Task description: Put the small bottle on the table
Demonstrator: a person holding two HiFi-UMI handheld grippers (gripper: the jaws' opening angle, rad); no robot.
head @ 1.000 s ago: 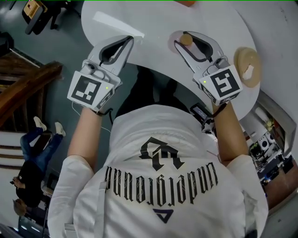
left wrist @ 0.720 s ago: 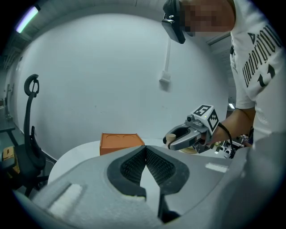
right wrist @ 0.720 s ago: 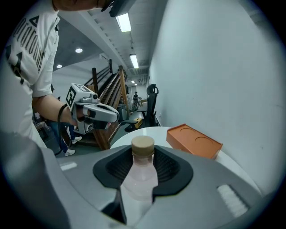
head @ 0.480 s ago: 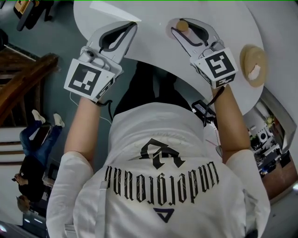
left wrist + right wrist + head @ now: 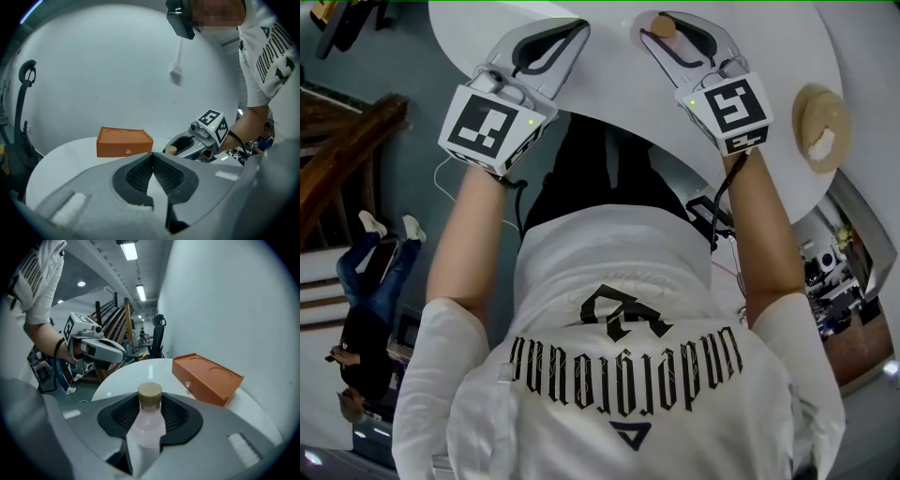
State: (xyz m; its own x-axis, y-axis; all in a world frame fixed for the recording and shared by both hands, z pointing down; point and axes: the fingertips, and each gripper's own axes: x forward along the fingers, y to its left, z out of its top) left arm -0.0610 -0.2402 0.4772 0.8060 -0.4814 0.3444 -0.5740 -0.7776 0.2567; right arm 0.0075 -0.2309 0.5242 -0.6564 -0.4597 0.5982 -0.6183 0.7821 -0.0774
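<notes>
Right hand-held gripper (image 5: 152, 405) clamps the small bottle (image 5: 149, 430) upright, by the near edge of the tabletop (image 5: 136, 373). Lower it straight, base flat, then release.

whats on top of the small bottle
A round tan cap, cork-like, sits on top of the small bottle. The bottle's base cannot be seen, because the jaws gripping its clear body cover it.

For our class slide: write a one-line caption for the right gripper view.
Right gripper shut on a small cork-capped bottle over the white table, orange box beyond.
</notes>
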